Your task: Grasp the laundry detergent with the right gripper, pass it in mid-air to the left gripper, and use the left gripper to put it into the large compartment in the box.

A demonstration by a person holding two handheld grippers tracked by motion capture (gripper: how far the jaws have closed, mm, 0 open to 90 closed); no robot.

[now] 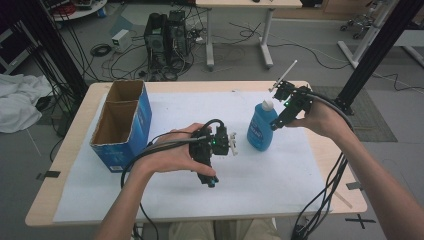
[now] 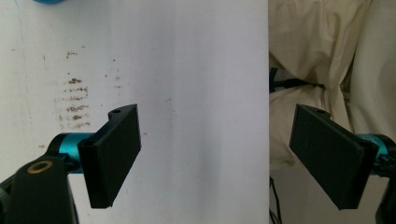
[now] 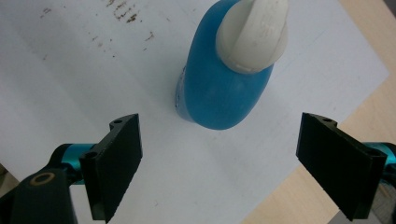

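Cardboard box (image 1: 122, 125): is standing open-topped at the left of the table (image 1: 65, 150), on the white sheet (image 1: 260, 185), well apart from both grippers.

Left gripper (image 1: 214, 144): is hovering over the middle of the sheet, pointing down and back toward the person. In the left gripper view its jaws are standing wide apart with nothing between them, only bare sheet and the light trousers (image 2: 322, 56) beyond the table edge.

Blue bottle (image 1: 261, 129): is standing upright on the sheet, right of centre, white cap (image 1: 268, 105) on top. Its long axis is running straight up from the table. It is sitting between the two grippers, just beside the right one.

Right gripper (image 1: 283, 107): is hanging above and just to the right of the bottle, tilted down at it. In the right gripper view (image 3: 219, 154) its jaws are spread wide and gripping nothing; the bottle (image 3: 224, 88) is lying ahead of them and centred in the gap, cap (image 3: 254, 32) nearest the camera.

Key relation: the right hand is looking like the nearer one. The bottle is lined up between the right jaws but not yet inside them, so I judge the coming move to be a short drop forward and down, then closing on the body below the cap.

Risk: an upright, narrow-shouldered bottle may be tipping if one jaw is touching first.
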